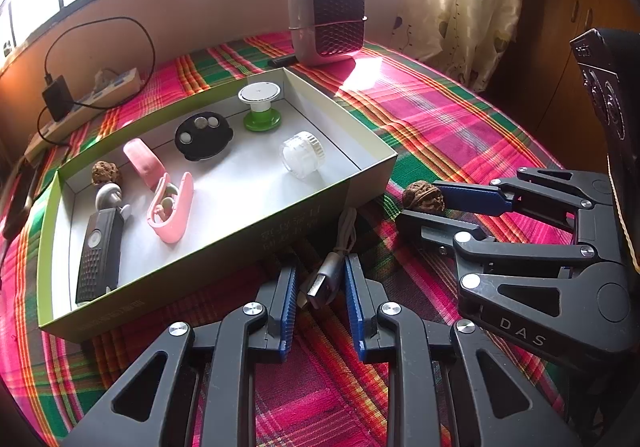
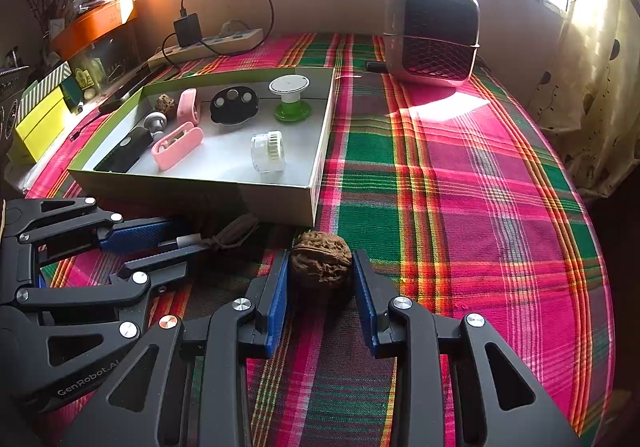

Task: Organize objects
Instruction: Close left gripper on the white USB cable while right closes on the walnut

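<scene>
On the plaid cloth, my left gripper point(image 1: 321, 267) is shut on the metal plug of a grey USB cable point(image 1: 324, 285), whose cord curls up toward the box's near wall. My right gripper point(image 2: 321, 255) is shut on a brown walnut point(image 2: 322, 267) that rests low over the cloth, just off the box's near right corner. The shallow green-rimmed box point(image 1: 362, 183) holds several small items: a second walnut point(image 1: 105, 173), pink cases point(image 1: 172, 207), a black disc point(image 1: 203, 135), a white and green spool point(image 1: 260, 107), a clear jar point(image 1: 302, 155) and a black remote point(image 1: 98, 259).
A grey heater point(image 2: 432, 35) stands behind the box at the far right. A power strip with a black charger point(image 2: 188, 31) lies along the back wall. Yellow and orange boxes point(image 2: 38, 119) crowd the left edge. A curtain point(image 2: 592, 87) hangs at the right.
</scene>
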A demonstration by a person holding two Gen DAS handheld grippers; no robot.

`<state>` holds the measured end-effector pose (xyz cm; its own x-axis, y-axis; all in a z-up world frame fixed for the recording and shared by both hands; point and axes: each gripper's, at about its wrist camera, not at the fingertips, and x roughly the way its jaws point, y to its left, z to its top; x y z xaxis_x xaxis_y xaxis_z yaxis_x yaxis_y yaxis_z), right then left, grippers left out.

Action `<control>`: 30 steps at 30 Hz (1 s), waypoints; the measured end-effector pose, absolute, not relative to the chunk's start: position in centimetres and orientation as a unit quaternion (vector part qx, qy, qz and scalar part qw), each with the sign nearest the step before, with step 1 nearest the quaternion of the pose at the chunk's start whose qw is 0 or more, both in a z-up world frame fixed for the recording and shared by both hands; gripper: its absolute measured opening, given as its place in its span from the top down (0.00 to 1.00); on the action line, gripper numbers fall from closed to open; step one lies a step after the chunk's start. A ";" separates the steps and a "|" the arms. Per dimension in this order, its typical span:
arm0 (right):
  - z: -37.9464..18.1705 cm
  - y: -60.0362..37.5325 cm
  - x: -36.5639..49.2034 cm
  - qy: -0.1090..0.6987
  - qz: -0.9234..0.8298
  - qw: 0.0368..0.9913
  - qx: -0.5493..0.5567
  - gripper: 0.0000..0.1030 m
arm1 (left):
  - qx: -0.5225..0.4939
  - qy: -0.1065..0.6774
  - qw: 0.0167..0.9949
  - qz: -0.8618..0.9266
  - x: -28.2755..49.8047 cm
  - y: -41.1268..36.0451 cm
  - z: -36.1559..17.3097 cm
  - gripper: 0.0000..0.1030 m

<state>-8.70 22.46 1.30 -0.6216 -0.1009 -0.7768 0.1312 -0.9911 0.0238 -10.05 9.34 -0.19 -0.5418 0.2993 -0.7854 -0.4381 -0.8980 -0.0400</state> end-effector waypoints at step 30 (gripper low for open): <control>2.0 21.4 -7.4 0.027 -0.906 0.064 0.417 0.69 | -0.415 0.068 0.219 0.881 -8.1 8.5 0.9 0.90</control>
